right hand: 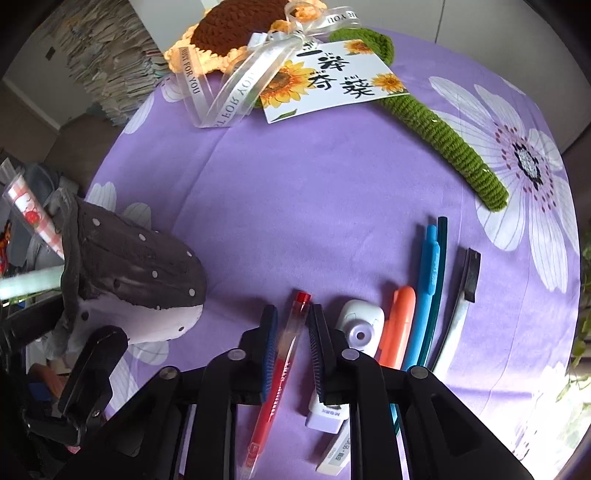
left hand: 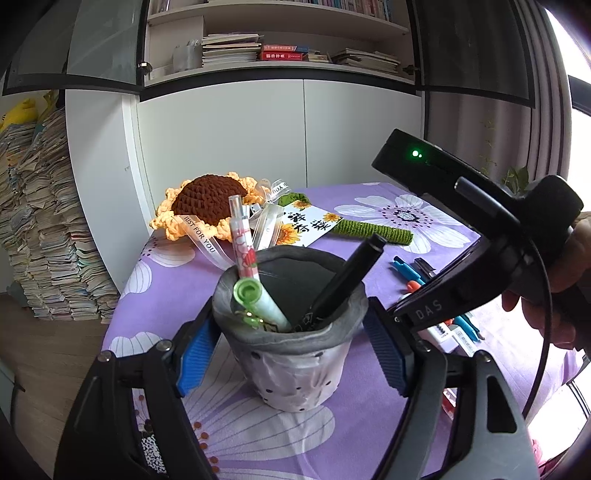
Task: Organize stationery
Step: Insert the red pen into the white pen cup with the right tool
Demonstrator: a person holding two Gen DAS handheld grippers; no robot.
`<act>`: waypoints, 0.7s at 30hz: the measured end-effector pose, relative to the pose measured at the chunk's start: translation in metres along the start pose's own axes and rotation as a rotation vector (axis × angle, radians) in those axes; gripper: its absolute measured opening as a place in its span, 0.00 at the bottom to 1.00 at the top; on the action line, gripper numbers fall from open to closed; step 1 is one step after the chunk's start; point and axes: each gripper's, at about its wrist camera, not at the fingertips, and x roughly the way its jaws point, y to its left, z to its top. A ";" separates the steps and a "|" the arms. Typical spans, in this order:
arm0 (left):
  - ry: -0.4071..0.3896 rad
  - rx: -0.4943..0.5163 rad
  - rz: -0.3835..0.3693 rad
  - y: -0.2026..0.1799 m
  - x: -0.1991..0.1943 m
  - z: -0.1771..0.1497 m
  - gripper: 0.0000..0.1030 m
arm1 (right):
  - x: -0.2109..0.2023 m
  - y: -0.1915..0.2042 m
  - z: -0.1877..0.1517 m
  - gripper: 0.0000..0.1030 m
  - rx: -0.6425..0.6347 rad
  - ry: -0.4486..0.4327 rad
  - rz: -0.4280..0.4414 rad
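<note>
A grey dotted fabric pen holder (left hand: 291, 354) stands on the purple flowered tablecloth (left hand: 229, 435). It holds a black pen (left hand: 347, 280), a green-capped highlighter (left hand: 258, 299) and a pink clear pen (left hand: 243, 243). My left gripper (left hand: 291, 332) is open, its blue pads on either side of the holder, the right pad clearly apart from it. My right gripper (right hand: 291, 310) points down over a red pen (right hand: 284, 365) lying on the cloth. The pen sits between the narrowly open jaws, with a gap on each side. The holder (right hand: 129, 266) is to their left.
Right of the red pen lie a white correction tape (right hand: 360, 325), an orange highlighter (right hand: 399, 321), a blue pen (right hand: 424, 288), a teal pen (right hand: 441, 258) and white erasers (right hand: 328, 417). A crochet sunflower (right hand: 236, 33) with a card (right hand: 328, 81) lies at the back.
</note>
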 end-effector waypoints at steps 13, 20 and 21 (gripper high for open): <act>-0.015 -0.009 -0.001 0.001 -0.002 -0.001 0.68 | -0.102 0.007 -0.029 0.10 -0.086 -0.354 0.116; -0.017 -0.007 -0.001 0.001 -0.002 -0.001 0.68 | -0.173 0.045 -0.037 0.10 -0.195 -0.647 0.103; -0.017 -0.008 -0.001 0.002 -0.002 -0.001 0.68 | -0.179 0.049 -0.036 0.10 -0.203 -0.666 0.102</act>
